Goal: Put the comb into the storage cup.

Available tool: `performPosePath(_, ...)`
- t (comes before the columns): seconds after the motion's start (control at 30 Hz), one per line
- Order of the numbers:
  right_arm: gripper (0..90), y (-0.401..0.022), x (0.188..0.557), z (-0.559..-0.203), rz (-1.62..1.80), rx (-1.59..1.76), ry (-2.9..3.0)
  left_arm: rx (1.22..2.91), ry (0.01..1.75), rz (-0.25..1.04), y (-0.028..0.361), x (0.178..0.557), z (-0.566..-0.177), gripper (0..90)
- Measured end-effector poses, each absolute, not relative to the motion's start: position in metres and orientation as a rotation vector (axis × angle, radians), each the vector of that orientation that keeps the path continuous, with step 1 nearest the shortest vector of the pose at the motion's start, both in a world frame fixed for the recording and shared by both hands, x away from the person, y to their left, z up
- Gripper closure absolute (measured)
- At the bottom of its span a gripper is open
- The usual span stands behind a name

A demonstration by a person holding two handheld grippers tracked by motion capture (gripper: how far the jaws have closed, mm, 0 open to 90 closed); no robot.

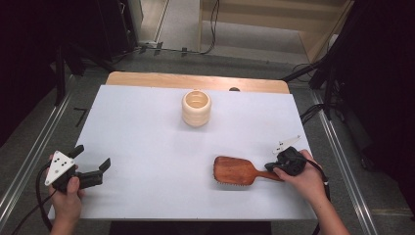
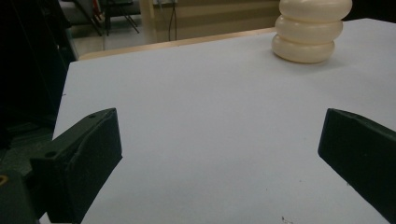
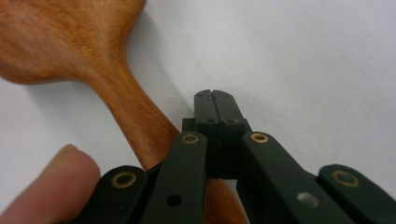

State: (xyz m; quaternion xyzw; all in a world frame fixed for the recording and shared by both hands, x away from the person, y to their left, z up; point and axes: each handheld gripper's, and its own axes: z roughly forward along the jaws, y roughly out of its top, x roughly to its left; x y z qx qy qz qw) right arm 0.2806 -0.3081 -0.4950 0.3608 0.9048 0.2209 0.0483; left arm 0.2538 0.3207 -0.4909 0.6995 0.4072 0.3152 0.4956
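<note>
1. White table [image 1: 147, 147], left side: the left tool [image 1: 93, 172] is held just above the near-left edge, its two black jaws spread wide with nothing between them; in the left gripper view the bare surface runs on between them toward the cream ribbed cup [image 2: 310, 30].

2. Centre, toward the far edge: the cup [image 1: 196, 108] stands upright, well apart from both tools.

3. Right of centre, near the front edge: the wooden hairbrush [image 1: 237, 170] lies flat with its bristles facing down and its handle pointing right toward the right hand [image 1: 306, 178].

4. Right: the right tool [image 3: 215, 100] has its jaws pressed fully together, tips meeting just beside and above the brush handle [image 3: 135, 116], with nothing pinched between them; a finger [image 3: 46, 186] rests near the handle.

5. Handling, as a judgement: the brush looks rigid, fairly light and solid, its polished wood likely slick. The narrow handle neck offers the surest hold; the broad paddle seems too wide and would tip. A firm squeeze across the handle should carry it without damage.
</note>
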Motion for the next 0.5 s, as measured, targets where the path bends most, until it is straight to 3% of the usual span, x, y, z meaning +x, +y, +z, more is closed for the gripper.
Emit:
performPosePath(0.2, 88.0, -0.309, 0.277, -0.494, 0.674, 1.053, 2.773, 1.697, 0.987, 0.764, 0.32, 0.254, -0.491, 0.0)
performPosePath(0.27, 76.8, -0.31, 0.276, -0.491, 0.696, 1.033, 2.751, 1.696, 0.986, 0.763, 0.32, 0.254, -0.491, 0.0)
performPosePath(0.3, 76.8, -0.31, 0.276, -0.491, 0.696, 1.033, 2.751, 1.697, 0.985, 0.763, 0.32, 0.254, -0.491, 0.0)
performPosePath(0.33, 65.3, -0.309, 0.276, -0.488, 0.706, 1.001, 2.736, 1.697, 0.986, 0.763, 0.32, 0.254, -0.491, 0.0)
performPosePath(0.5, 30.8, -0.304, 0.277, -0.476, 0.689, 0.92, 2.713, 1.699, 0.985, 0.763, 0.32, 0.254, -0.491, 0.0)
